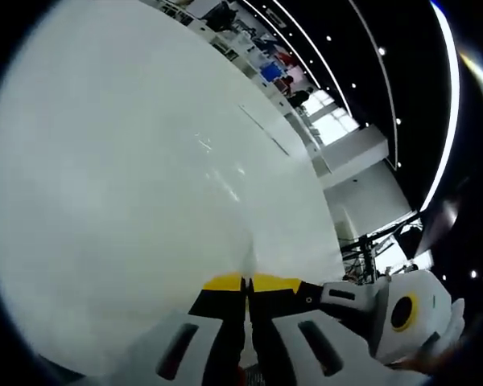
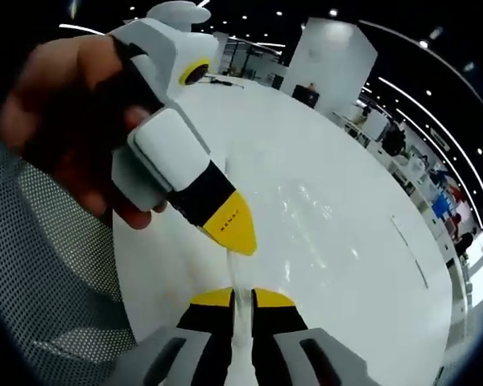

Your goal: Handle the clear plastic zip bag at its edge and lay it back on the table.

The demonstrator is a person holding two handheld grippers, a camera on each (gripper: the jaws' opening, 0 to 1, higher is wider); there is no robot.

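Bag (image 2: 330, 217) edge between both grippers' closed fingers (image 2: 270, 299), over table (image 2: 290, 137).

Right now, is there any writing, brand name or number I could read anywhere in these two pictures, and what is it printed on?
No text can be read for certain.
A small dark mark on the yellow tip of the left tool, seen in the right gripper view: too small and blurred to read.
The clear zip bag on the white table: no print visible.
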